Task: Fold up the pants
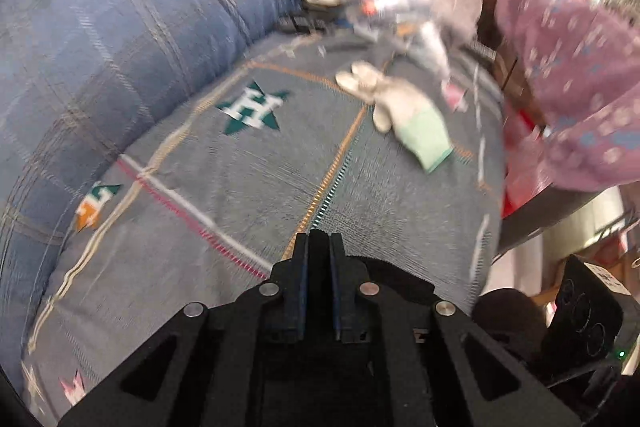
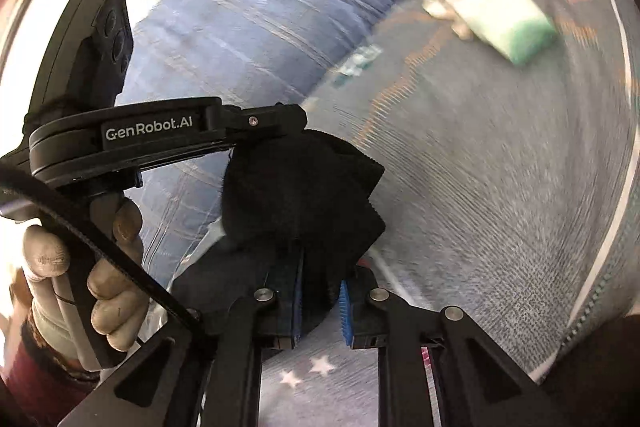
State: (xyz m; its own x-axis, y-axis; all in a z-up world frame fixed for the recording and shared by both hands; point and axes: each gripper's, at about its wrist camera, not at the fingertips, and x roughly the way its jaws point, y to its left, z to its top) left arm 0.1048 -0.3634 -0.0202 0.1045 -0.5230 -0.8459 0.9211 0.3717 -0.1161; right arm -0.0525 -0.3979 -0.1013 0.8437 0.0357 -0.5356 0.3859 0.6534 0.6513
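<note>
A grey patterned bedspread (image 1: 248, 187) covered the bed. The black pants (image 2: 296, 195), bunched near its near edge, looked soft, light and floppy, best taken by a hem. The right tongs (image 2: 320, 303) pinched them; the left tongs (image 1: 319, 247) pressed together on black cloth.

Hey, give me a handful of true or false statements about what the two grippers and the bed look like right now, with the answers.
1. The right gripper is shut on a bunched black fabric garment. True.
2. The left gripper stands wide open. False: its jaws are shut, black cloth between them.
3. A white and mint-green sock lies on the grey patterned bedsheet. True.
4. The pillow beside the sheet is red. False: the plaid pillow is blue.
5. The hand holding the left gripper is bare. False: it wears a soiled white glove.
</note>
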